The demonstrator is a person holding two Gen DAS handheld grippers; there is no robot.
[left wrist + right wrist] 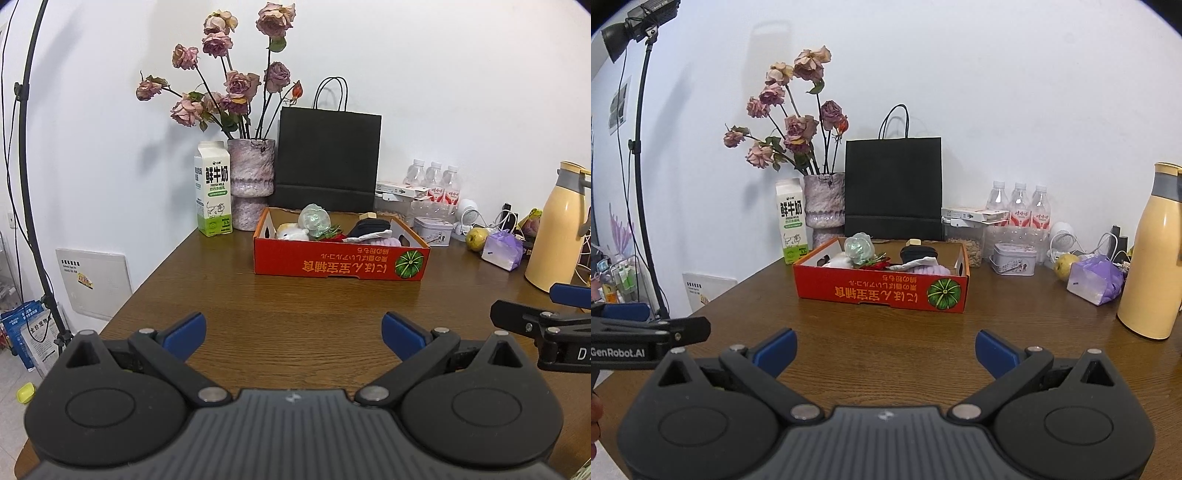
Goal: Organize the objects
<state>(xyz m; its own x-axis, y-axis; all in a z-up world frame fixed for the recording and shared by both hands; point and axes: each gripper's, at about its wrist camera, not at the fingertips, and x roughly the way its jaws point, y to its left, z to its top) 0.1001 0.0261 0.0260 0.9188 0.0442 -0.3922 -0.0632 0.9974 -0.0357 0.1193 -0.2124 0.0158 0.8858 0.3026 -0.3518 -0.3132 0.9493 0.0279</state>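
A red cardboard box point(332, 264) point(879, 293) stands on the wooden table point(280, 317) point(886, 339), holding a clear plastic ball point(314, 218) point(858, 247), a white plush toy point(291, 232), a black item point(369, 226) point(918, 254) and a purple cloth point(936, 269). My left gripper point(293, 338) is open and empty, well short of the box. My right gripper point(885, 350) is open and empty, also short of the box. Each gripper shows at the edge of the other's view.
Behind the box stand a milk carton point(213, 188) point(791, 221), a vase of dried roses point(251, 177) point(824, 206) and a black paper bag point(328, 158) point(893, 188). Right are water bottles point(1019, 206), a tin point(1014, 259), a pear point(1065, 266), a purple bag point(1095, 280) and a yellow flask point(1152, 254).
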